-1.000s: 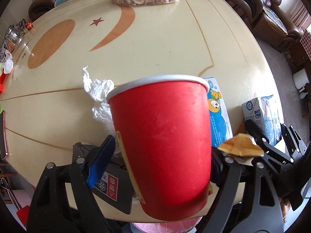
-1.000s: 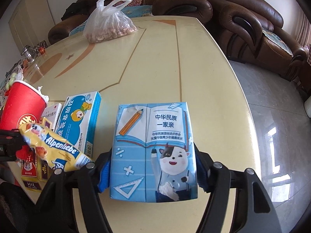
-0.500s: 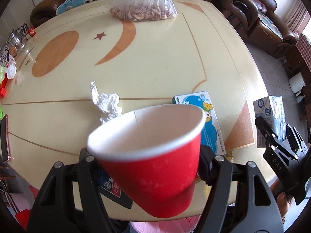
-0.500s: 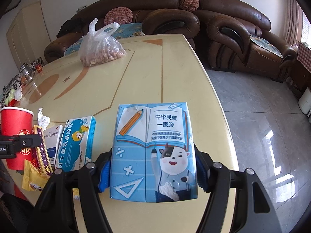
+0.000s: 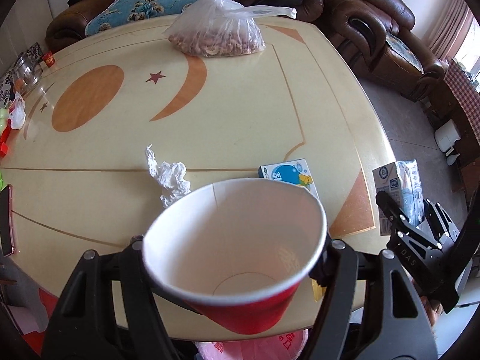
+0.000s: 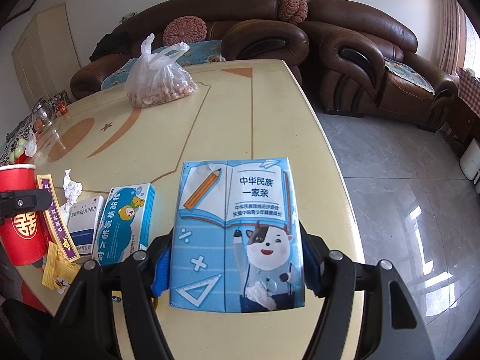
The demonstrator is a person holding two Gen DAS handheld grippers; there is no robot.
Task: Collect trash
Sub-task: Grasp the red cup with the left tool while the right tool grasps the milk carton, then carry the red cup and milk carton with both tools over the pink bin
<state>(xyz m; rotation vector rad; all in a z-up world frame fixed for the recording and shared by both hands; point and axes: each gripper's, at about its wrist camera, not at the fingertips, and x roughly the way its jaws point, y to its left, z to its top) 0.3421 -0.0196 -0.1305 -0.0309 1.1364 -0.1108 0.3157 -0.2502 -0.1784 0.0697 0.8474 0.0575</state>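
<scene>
A: Where's the red paper cup?

B: Clamped in the left gripper jaws, tilted, off the bench's near edge above a pink bin bag.

A: And the milk carton?

B: The right gripper jaws are clamped on it. I'd drop the cup squarely over the bag first, then gather the crumpled tissue.

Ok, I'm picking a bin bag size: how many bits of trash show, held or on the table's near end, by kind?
Cups: 1, the red cup
Cartons: 1, the blue carton
Boxes: 3, the blue box, white box and purple box
Tissues: 1, the tissue
Wrappers: 1, the yellow wrapper
Total: 7
</scene>
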